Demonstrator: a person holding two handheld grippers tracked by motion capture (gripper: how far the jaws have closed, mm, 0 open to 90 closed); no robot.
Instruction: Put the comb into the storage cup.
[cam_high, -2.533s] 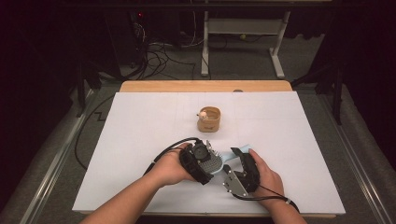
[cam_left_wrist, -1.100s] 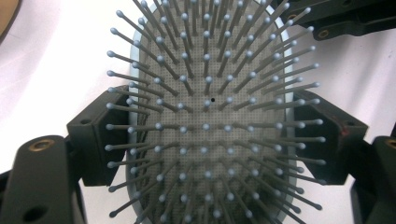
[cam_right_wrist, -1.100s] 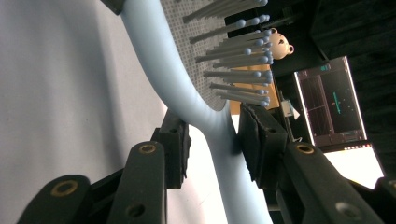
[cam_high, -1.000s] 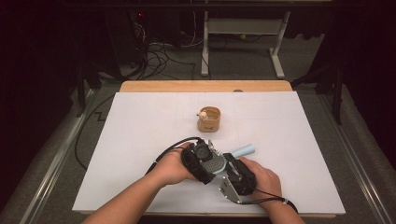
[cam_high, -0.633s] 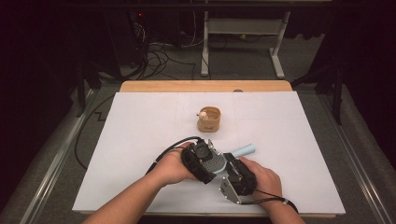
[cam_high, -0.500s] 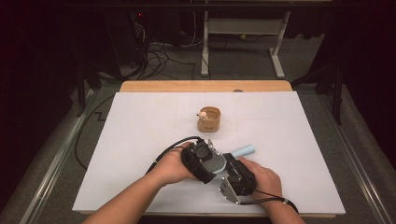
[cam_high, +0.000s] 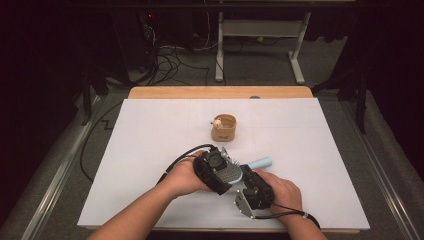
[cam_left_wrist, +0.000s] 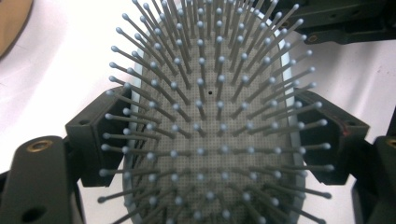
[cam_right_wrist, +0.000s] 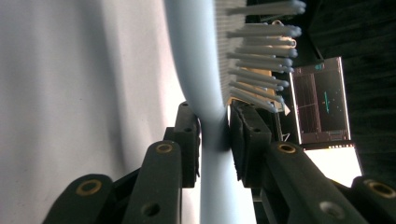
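Light-blue paddle hairbrush (cam_high: 235, 171) sits low over the white table sheet (cam_high: 150, 140), near the front edge, bristles up, handle end pointing away and to the right.

Left gripper (cam_high: 216, 170): jaws closed on the two long edges of the brush head; in the left gripper view the black pads press against the oval rim of the bristle pad (cam_left_wrist: 210, 140) on either side.

Right gripper (cam_high: 252, 192): jaws clamped across the neck of the brush, front and back, just below the bristles, as the right gripper view shows (cam_right_wrist: 214, 135).

Wooden cup (cam_high: 223, 128) with a small item inside stands well apart, mid-table, untouched.

Judgement: the pick-up is done, with both grippers sharing the brush. A handover or reorientation looks in progress; one gripper has yet to release. Final placement is not yet made.
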